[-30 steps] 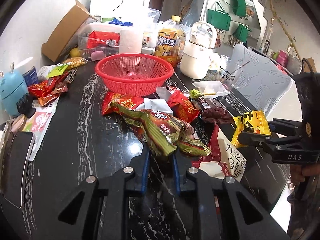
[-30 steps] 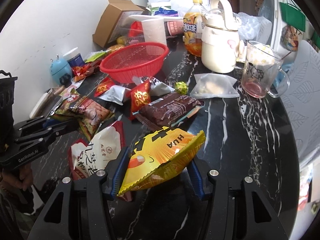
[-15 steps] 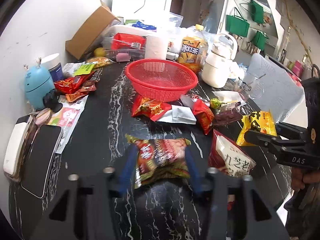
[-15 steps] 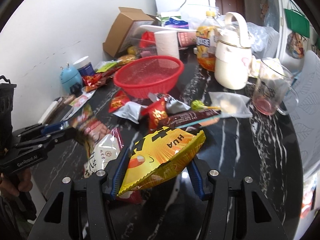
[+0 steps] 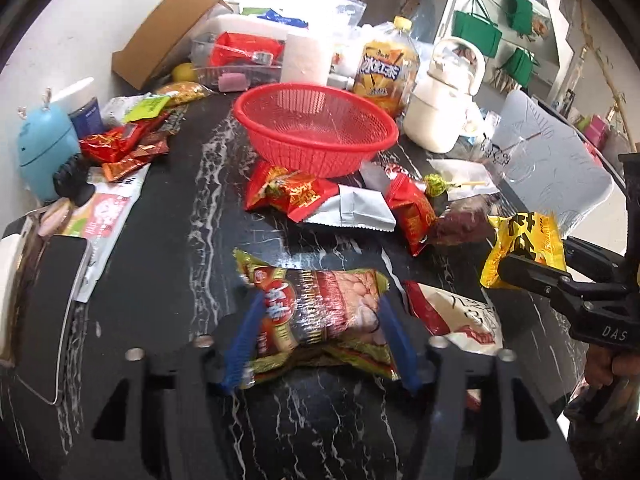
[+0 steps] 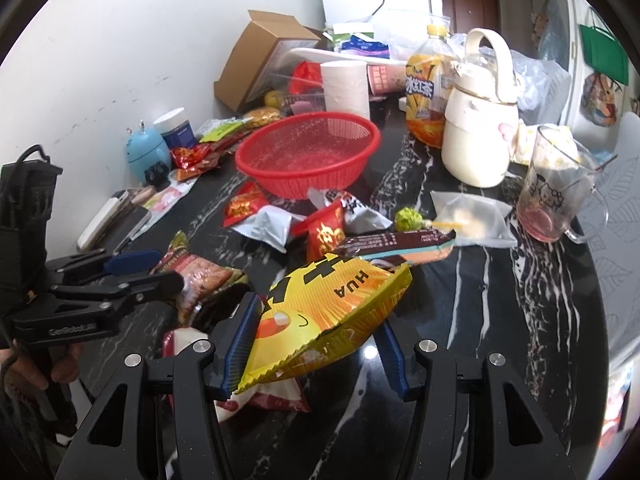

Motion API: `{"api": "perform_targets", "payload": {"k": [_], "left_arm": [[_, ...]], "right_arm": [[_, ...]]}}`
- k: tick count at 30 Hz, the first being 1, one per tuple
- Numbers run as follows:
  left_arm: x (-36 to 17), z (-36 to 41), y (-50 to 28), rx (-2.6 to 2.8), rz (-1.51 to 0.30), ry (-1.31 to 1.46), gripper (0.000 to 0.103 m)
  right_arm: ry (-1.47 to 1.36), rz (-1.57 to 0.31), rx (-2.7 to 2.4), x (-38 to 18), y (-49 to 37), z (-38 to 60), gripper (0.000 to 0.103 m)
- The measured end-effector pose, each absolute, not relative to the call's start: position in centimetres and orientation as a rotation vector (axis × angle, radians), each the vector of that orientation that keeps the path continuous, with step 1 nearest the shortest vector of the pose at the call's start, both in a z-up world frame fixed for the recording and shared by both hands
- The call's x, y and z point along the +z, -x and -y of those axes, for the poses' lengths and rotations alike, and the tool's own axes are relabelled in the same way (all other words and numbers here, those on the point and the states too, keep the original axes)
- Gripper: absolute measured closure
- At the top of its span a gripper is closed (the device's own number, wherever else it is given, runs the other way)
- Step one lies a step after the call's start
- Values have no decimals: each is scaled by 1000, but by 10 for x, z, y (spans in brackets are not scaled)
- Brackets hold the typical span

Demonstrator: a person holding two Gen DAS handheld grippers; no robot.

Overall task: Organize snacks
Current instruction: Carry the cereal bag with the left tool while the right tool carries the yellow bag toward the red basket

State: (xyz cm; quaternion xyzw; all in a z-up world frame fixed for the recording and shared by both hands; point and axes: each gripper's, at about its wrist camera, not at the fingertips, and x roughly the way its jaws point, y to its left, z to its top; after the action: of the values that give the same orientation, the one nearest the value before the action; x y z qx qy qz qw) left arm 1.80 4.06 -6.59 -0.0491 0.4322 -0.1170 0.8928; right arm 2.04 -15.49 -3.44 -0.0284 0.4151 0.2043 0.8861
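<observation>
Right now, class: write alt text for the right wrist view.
The right gripper holds a yellow snack bag above a black marble table strewn with snack packets. Behind them stands an empty red basket; the left gripper is at left.

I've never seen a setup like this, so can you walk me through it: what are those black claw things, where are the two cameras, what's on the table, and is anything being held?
There is no robot here. A person holds a hand-operated two-finger gripper in each hand, and each gripper carries a wide-angle camera that looks out along its own fingers.

In the left wrist view the left gripper straddles a green and red snack pack. Its jaws have just been opening, so the pack seems let go, lying on the black marble table.

In the right wrist view the right gripper is clamped on a yellow snack bag, held above the table.

Farther back stands an empty red basket, with loose snack packets in front of it, and a cream kettle, a tea bottle and a glass mug to its right.
</observation>
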Motion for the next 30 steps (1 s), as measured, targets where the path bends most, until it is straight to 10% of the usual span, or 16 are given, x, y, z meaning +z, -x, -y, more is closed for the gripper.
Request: {"api": "perform_targets", "payload": {"k": [17, 30], "left_arm": [[-94, -34, -39, -172, -975, 21, 13], [-97, -25, -39, -173, -967, -15, 1]], "right_arm": [[54, -975, 415, -69, -35, 160, 54], [18, -999, 361, -70, -13, 179, 28]]}}
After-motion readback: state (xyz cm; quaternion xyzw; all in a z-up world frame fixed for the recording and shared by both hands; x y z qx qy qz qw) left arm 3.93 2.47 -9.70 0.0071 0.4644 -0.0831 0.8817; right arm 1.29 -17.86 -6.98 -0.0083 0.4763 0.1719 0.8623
